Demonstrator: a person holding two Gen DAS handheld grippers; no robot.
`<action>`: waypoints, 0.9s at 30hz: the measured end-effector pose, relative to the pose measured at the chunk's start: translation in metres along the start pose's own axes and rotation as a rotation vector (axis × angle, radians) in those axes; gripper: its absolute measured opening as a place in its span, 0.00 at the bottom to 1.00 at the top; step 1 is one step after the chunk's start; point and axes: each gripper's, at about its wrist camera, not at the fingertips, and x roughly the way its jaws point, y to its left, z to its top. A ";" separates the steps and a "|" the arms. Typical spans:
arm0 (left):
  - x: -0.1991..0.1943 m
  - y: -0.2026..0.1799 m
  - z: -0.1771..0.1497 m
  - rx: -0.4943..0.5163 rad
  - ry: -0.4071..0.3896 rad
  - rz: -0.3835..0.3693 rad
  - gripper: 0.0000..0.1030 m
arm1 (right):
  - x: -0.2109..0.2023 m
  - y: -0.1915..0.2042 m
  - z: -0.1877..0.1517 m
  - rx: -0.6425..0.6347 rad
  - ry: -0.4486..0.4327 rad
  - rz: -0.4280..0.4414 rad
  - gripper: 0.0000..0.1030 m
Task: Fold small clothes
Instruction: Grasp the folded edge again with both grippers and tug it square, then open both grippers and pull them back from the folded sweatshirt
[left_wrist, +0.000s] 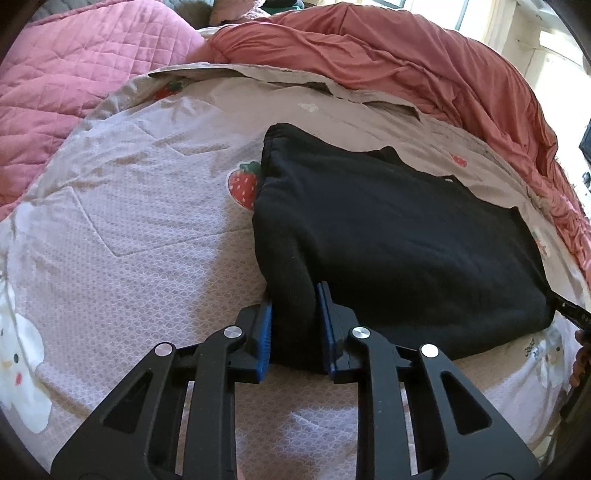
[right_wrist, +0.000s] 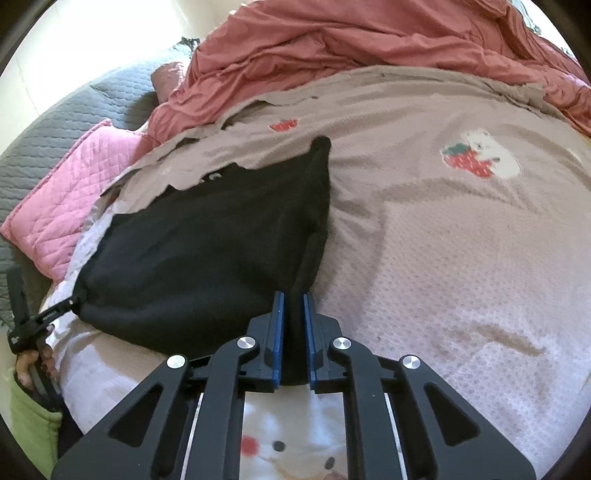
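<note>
A black garment (left_wrist: 399, 236) lies folded on the bed, seen in both views (right_wrist: 207, 236). My left gripper (left_wrist: 294, 291) is shut on the garment's near left corner, a thick fold of black cloth between its blue pads. My right gripper (right_wrist: 293, 297) is shut on the garment's near right corner, with cloth bunched between its blue pads. The tip of the right gripper shows at the right edge of the left wrist view (left_wrist: 570, 314), and the left gripper shows at the left edge of the right wrist view (right_wrist: 44, 317).
The garment rests on a pale quilt with strawberry prints (left_wrist: 129, 221). A rumpled salmon-red duvet (left_wrist: 424, 62) lies along the far side. A pink quilted pillow (right_wrist: 70, 199) and a grey quilted cover (right_wrist: 55, 125) lie to the left.
</note>
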 end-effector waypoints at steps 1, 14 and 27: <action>0.001 -0.001 -0.001 0.007 0.002 0.008 0.15 | 0.003 -0.001 -0.001 0.002 0.009 -0.003 0.09; 0.000 -0.002 -0.001 0.006 0.001 0.029 0.23 | 0.006 -0.007 -0.004 0.031 0.018 -0.048 0.33; -0.002 -0.001 -0.001 0.003 -0.004 0.041 0.34 | -0.007 -0.007 0.000 0.027 -0.001 -0.098 0.58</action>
